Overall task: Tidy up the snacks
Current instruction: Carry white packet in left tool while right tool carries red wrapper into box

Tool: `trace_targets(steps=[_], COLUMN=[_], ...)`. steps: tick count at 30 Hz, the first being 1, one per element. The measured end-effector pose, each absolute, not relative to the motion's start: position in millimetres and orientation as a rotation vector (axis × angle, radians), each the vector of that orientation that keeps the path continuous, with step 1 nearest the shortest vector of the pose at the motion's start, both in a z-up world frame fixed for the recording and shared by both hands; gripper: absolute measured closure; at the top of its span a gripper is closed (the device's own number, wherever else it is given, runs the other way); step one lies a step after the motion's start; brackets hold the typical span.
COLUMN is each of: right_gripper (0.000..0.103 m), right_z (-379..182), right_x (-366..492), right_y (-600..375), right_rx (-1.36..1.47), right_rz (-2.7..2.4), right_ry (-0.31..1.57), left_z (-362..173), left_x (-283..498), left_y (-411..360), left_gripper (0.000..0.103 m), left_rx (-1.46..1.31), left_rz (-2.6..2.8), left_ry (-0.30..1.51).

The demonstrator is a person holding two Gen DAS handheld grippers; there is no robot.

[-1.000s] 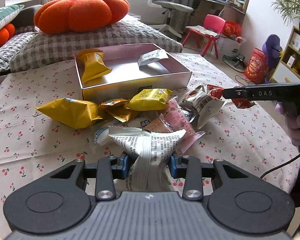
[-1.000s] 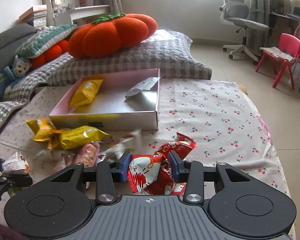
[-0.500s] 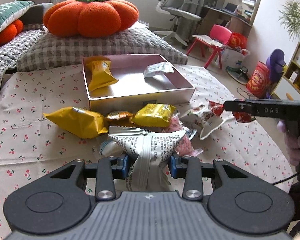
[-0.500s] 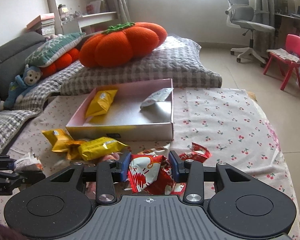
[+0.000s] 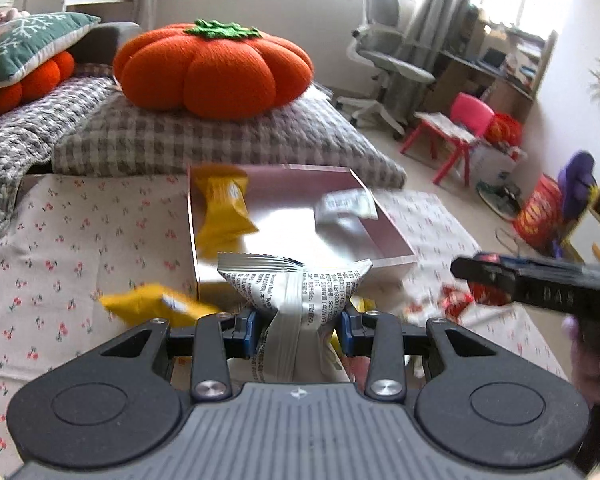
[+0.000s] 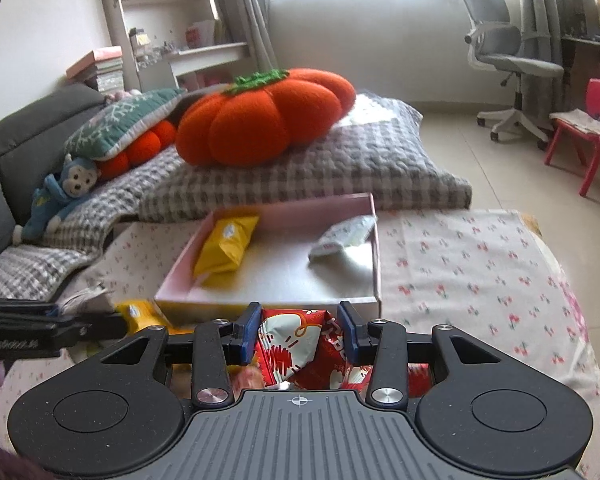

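A: Silver foil, crinkled and printed with small text: that is the silver snack packet point(image 5: 296, 292) the left gripper point(image 5: 298, 326) pinches by its gathered middle, so both ends flare out above the blue pads

B: Why hold it there?

A: A soft pouch folds wherever it is squeezed; the waist gives the pads something to bite. It hangs just in front of the pink box point(image 5: 392, 258), at about rim height, which I judge is where it belongs

B: And the other side?

A: The right gripper point(image 6: 298, 330) is pressed onto a glossy red snack packet point(image 6: 296, 344), also near the front wall of the box, seen from the right wrist

B: What is already inside?

A: A puffy yellow packet point(image 6: 226, 248) along the left wall and a flat white packet point(image 6: 346, 236) by the right wall, on a smooth reflective floor. More yellow pouches point(image 5: 156, 304) lie on the cherry-print cloth point(image 5: 80, 248) outside, so sorting looks only partly done
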State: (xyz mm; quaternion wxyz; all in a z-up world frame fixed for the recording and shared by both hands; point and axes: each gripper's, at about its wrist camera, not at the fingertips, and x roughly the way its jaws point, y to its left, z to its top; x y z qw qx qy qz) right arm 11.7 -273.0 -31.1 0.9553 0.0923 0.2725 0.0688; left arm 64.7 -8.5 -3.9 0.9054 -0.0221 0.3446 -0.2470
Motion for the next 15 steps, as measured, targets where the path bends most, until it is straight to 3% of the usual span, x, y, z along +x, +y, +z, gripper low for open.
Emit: trace_targets(steps=[15], right_gripper=[0.064], right_z=[-32], right_x=[87], right_y=[-281], right_rx=[0.236], right_rz=[0.151], right_ry=[0.543], left_z=[-9], left_x=[134], left_y=[-23], left_gripper=[0.069], left_rx=[-0.052], left_rz=[-0.451], left_ry=[0.696])
